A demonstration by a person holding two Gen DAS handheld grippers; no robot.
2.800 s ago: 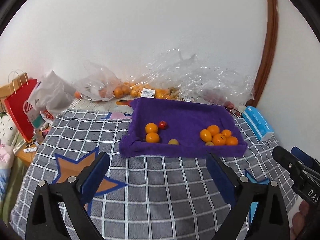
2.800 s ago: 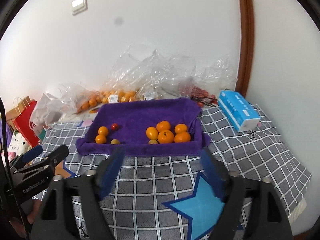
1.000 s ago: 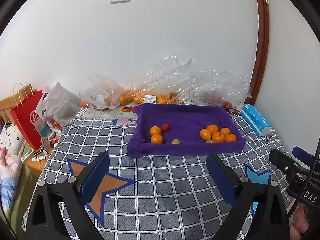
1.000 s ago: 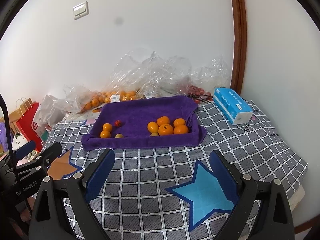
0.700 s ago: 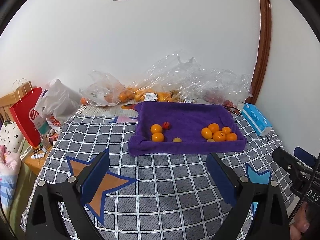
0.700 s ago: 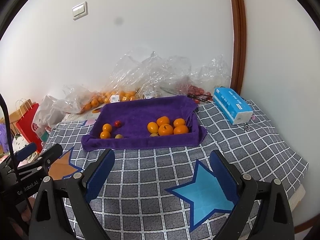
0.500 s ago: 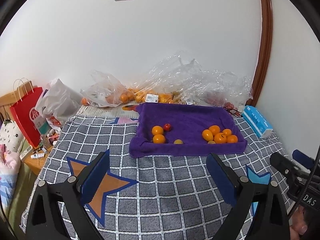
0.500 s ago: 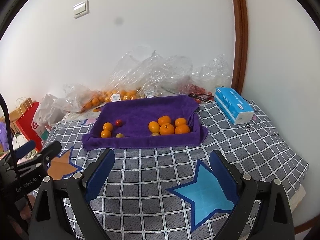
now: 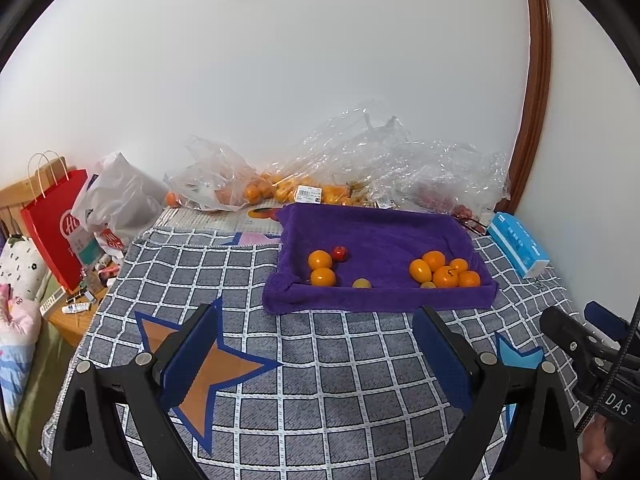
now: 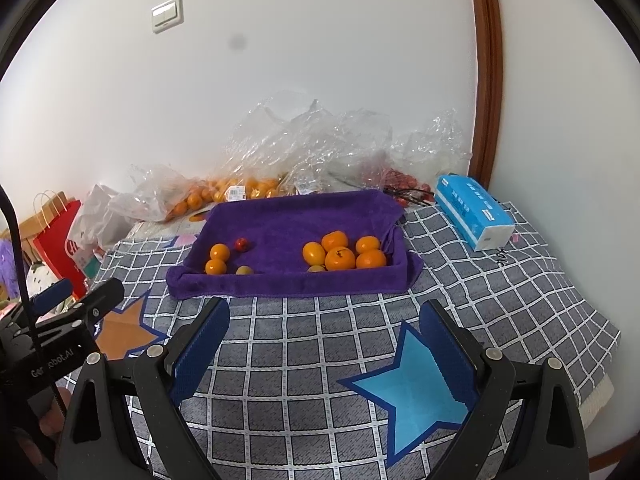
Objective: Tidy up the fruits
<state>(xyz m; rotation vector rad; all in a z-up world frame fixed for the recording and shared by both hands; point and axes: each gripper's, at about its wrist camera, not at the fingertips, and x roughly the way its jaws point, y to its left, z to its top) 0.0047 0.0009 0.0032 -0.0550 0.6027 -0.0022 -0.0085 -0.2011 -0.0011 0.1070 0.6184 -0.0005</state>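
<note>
On checked cover, short of purple tray (image 9: 380, 236) | left gripper (image 9: 316, 356), right gripper (image 10: 324, 344) jaws apart, empty | oranges (image 10: 344, 254) clustered right, mixed fruit (image 9: 324, 266) left | sorting stage unclear.

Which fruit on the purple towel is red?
The small red fruit in the left group, just behind the two oranges; every other fruit on the towel is orange or yellowish.

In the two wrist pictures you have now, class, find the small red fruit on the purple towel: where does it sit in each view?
Left wrist view: the small red fruit lies left of centre on the purple towel, just right of the upper of two oranges.
Right wrist view: the small red fruit lies left of centre, upper right of the same pair.
Shared landmark: the blue tissue pack, right of the towel.
</note>
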